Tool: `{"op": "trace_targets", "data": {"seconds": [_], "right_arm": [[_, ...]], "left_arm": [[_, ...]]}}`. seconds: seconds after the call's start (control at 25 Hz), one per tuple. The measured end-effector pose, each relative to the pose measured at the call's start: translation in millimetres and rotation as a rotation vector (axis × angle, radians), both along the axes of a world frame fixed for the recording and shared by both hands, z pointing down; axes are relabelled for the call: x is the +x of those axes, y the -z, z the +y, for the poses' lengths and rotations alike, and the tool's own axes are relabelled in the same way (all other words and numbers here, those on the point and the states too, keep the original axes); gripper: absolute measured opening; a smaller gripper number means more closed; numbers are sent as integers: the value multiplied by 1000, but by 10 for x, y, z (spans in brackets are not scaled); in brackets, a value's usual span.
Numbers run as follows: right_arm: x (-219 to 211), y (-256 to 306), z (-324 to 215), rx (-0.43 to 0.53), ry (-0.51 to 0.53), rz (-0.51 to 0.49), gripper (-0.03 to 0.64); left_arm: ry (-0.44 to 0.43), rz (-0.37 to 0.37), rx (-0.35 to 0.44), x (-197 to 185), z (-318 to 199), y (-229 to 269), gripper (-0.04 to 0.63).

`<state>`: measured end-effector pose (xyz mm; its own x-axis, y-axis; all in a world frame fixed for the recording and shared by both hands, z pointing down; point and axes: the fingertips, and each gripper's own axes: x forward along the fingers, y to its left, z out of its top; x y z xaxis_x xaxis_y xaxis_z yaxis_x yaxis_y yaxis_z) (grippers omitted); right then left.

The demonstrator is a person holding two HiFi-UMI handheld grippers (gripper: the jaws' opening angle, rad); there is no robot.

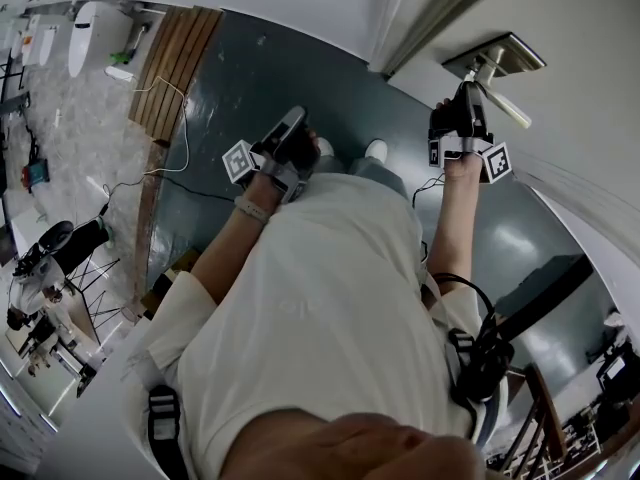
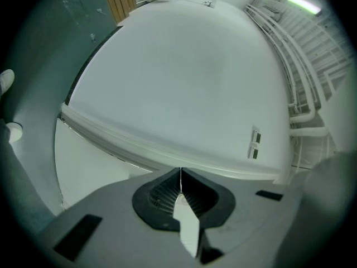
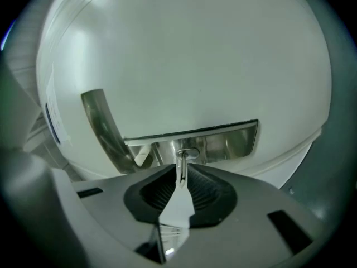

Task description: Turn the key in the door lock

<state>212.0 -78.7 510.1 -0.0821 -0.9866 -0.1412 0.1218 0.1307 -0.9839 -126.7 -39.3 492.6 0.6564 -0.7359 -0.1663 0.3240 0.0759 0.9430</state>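
Note:
A steel lock plate (image 3: 228, 141) is set in the white door (image 3: 195, 54), with a curved lever handle (image 3: 103, 128) at its left. A thin metal key (image 3: 182, 169) sticks out of the keyhole (image 3: 188, 153), standing on edge. My right gripper (image 3: 182, 172) is shut on the key, its dark pads pressed on both flat sides. In the head view the right gripper (image 1: 468, 83) reaches up to the lock plate (image 1: 500, 53) beside the handle (image 1: 508, 108). My left gripper (image 2: 181, 176) is shut with nothing in it, held lower at the left (image 1: 295, 123), facing a bare white wall.
A dark teal floor (image 1: 260, 78) lies below, with the person's shoes (image 1: 376, 149) on it. Wooden slats (image 1: 175, 63) and a trailing cable (image 1: 170, 183) are at the left. A white door frame (image 1: 400, 23) runs up beside the lock. A dark bar (image 1: 545, 293) sits at the lower right.

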Motion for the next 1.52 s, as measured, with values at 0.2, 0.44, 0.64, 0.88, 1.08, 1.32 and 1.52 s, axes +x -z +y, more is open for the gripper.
{"op": "trace_targets", "data": {"seconds": [0.2,0.44,0.64,0.88,1.08,1.32,1.52], "right_arm": [[-95,201,189,-73,166,564,81],[-200,186,277,-190,337,1752,120],[-348,28,195,-211,441,2538,150],[-270,-28,2,-289,372,2792,153],[-240,-69,-118,-278,352,2781,153],[-229,-58,-159,-282,311,2790,152],[-215,90,-174,-285,251,2613,95]], "left_arm": [[-14,-1,-7,88,-6,-1,9],[-31,4,-13,205,-7,-16,9],[-22,2,-15,239,7,-30,9],[14,-1,-16,161,29,-16,9],[36,-7,-16,79,58,-4,9],[54,-10,-18,33,77,-27,9],[48,-9,-15,37,77,21,9]]}}
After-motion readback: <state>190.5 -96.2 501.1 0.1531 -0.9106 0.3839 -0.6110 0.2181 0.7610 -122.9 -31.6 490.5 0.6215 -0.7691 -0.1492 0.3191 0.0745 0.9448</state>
